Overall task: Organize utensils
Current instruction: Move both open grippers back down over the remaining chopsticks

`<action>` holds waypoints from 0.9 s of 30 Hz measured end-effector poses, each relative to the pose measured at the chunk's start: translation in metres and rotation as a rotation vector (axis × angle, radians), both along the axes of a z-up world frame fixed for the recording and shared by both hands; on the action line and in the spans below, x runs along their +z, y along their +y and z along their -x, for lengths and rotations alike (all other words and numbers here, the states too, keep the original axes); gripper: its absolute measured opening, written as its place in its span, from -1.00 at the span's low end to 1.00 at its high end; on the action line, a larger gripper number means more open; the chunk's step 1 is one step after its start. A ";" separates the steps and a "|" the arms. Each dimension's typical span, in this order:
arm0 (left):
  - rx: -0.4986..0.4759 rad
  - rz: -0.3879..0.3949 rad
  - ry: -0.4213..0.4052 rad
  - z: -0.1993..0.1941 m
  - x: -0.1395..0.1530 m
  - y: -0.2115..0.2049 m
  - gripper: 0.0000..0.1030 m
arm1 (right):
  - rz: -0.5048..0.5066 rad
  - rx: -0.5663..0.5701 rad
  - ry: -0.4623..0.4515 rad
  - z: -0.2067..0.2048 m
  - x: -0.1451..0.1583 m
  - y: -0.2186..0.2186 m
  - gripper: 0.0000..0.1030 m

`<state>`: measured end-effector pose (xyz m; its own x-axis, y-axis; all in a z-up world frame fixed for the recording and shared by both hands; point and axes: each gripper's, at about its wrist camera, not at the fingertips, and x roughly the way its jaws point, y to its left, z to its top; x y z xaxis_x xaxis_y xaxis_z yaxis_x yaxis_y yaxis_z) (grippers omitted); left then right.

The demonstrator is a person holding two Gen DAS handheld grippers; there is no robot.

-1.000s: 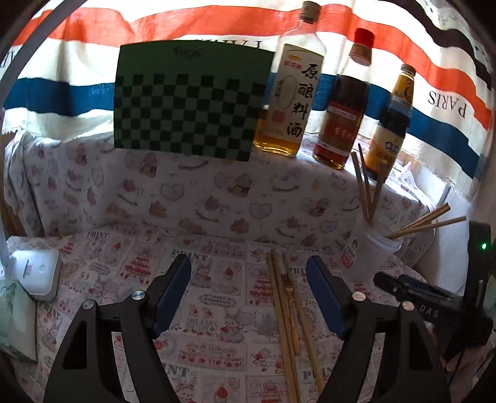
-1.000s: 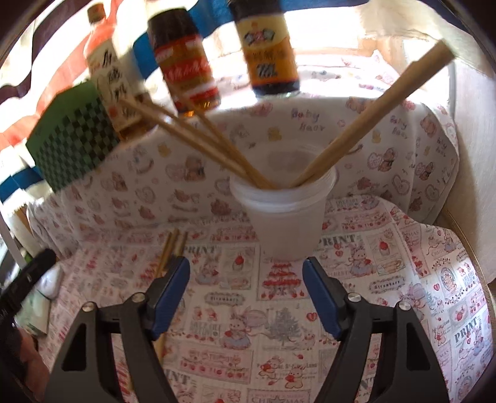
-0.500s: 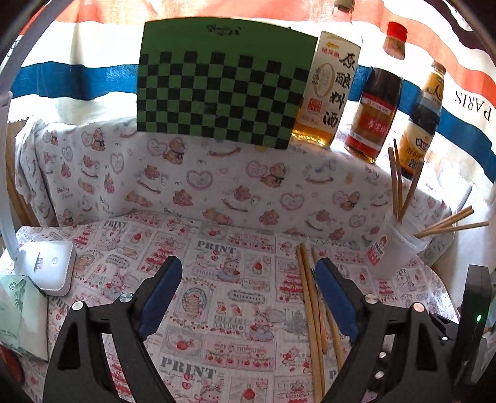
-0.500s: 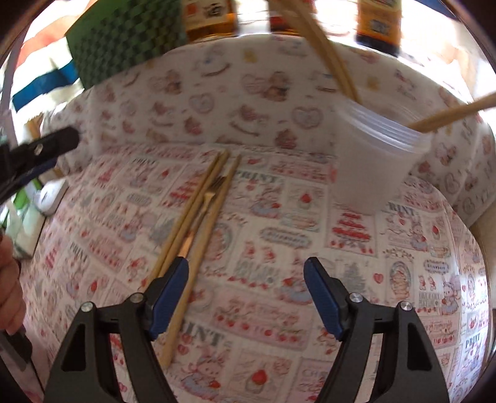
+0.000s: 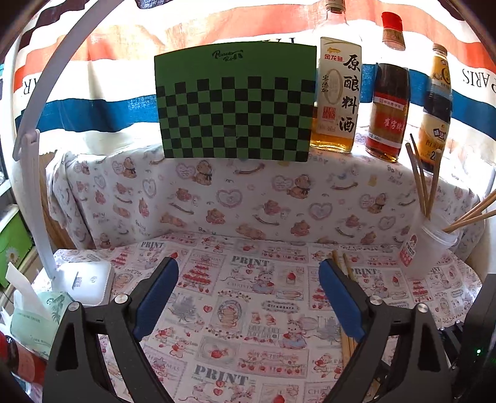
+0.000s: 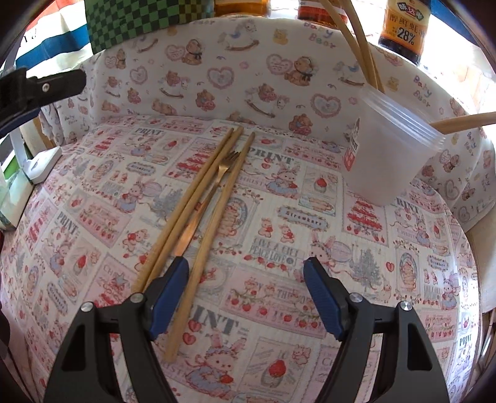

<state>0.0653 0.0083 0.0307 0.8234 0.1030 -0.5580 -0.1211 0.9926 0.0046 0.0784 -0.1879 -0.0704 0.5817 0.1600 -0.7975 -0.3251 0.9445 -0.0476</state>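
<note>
Reading left to right in the right wrist view, we see three slender pale wooden chopsticks (image 6: 198, 214) and a thin gold-coloured metal fork (image 6: 214, 189) lying side by side on the worktop's cartoon-printed cloth (image 6: 310, 248), with the translucent plastic cup (image 6: 387, 155), already bristling with upright chopsticks, well apart to their right. We judge the sticks light, stiff and prone to roll, the fork smooth and slippery; each is best pinched across its shaft near mid-length, one at a time. The right tongs (image 6: 246, 294) are closing over bare cloth, empty, the nearest chopstick just beside the left blue pad. In the left wrist view the left tongs (image 5: 248, 294) are opening wide, holding nothing, the chopstick tips peeping past the right pad. Legible writing: "PRINT" and "Strawberry" on the cloth, "Baby Bear" on the back panel, "PARIS" reversed on the striped cloth (image 5: 477, 80), "原酿料酒" on the clear amber cooking-wine bottle (image 5: 338, 93), and "28%" on the dark sauce bottle (image 6: 403, 28).
</note>
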 end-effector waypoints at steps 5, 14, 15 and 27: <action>-0.001 0.015 0.031 -0.004 -0.005 0.001 0.77 | -0.014 -0.022 0.005 -0.003 0.001 -0.004 -0.86; 0.009 0.020 0.056 -0.010 -0.014 0.003 0.77 | -0.175 -0.068 -0.117 0.007 0.033 -0.030 -0.86; -0.003 0.028 0.065 -0.011 -0.015 0.003 0.77 | -0.202 -0.073 -0.163 0.011 0.042 -0.034 -0.86; -0.356 0.150 0.382 -0.019 -0.053 -0.049 -0.54 | -0.347 -0.133 -0.384 0.035 0.087 -0.067 -0.87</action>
<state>0.0845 -0.0403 -0.0221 0.5287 -0.2495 -0.8114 0.2057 0.9650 -0.1627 0.0434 -0.2547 0.0167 0.8545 0.2816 -0.4365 -0.2221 0.9577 0.1831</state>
